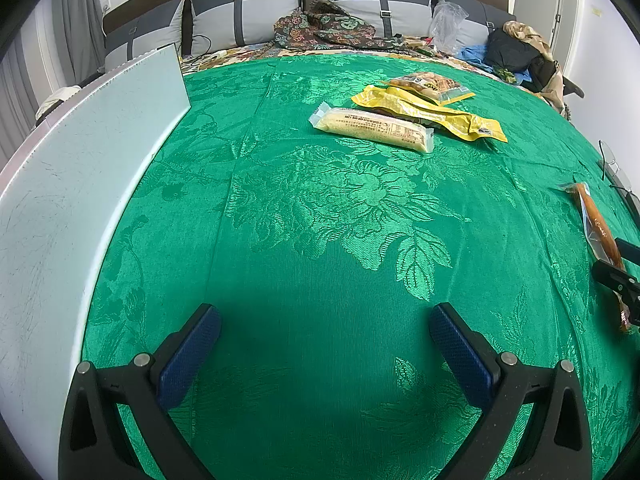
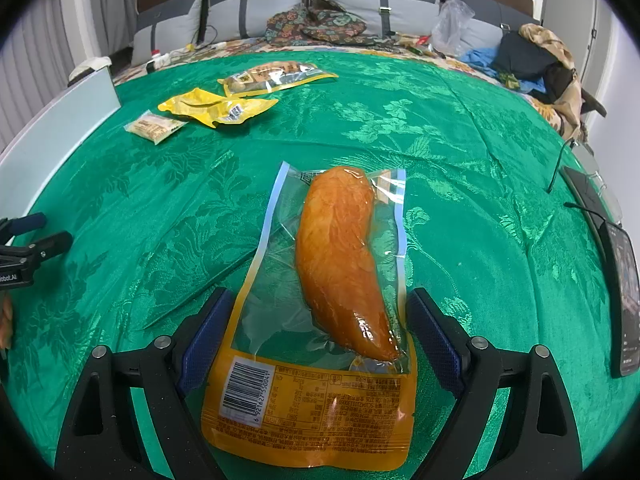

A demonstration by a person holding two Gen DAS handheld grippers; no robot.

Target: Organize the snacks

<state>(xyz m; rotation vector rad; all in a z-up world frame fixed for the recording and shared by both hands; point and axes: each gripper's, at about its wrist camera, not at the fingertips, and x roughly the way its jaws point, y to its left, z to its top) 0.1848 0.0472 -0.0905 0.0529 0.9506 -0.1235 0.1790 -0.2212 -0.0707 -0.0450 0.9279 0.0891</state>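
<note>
A clear and orange packet of orange-glazed meat (image 2: pixel 340 264) lies flat on the green cloth (image 2: pixel 460 140). My right gripper (image 2: pixel 320 300) is open, its blue pads (image 2: pixel 208 336) on either side of the packet's lower half without pressing it. Farther back lie a yellow packet (image 2: pixel 216 110), a pale cracker packet (image 2: pixel 154 126) and a clear packet of brown snacks (image 2: pixel 276 74). My left gripper (image 1: pixel 324 344) hangs open and empty over bare cloth. From it I see the pale packet (image 1: pixel 372 130), the yellow packet (image 1: pixel 432 114), the brown snacks (image 1: pixel 430 84) and the meat packet (image 1: pixel 600 228) at the right edge.
A white board (image 1: pixel 80 184) stands along the left edge of the cloth. A phone (image 2: pixel 622 300) and cables lie at the right edge, with glasses (image 1: pixel 612 160) nearby. Cushions, clothes and a plastic bag (image 2: pixel 452 24) crowd the back.
</note>
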